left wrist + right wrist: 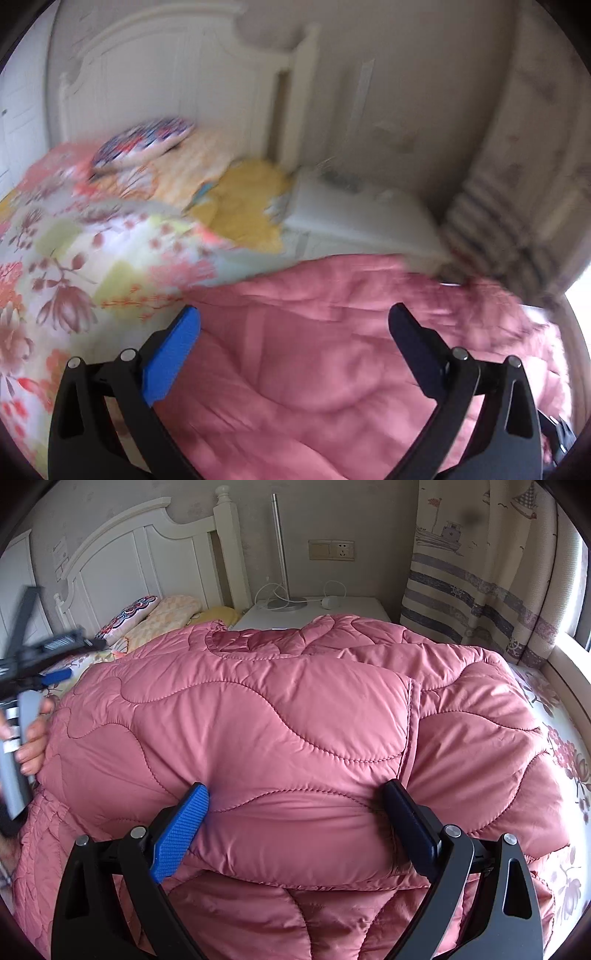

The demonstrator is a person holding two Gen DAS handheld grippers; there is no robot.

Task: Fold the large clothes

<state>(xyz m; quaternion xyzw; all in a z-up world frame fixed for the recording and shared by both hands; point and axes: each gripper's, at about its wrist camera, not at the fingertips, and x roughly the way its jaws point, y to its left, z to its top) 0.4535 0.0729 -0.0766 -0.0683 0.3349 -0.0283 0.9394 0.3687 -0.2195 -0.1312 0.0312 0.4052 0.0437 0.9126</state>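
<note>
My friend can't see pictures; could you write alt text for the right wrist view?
A puffy pink quilted jacket lies folded on a floral bed, with the open right tool pressing its two fingers against the near fold. At far left a hand holds the left tool; behind stand a white headboard and a nightstand.

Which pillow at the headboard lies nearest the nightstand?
The plain yellow pillow, right beside the nightstand; the checked pillow and flowered pillow lie further left.

text: none legible | paper on headboard (60, 559): print too small to read
</note>
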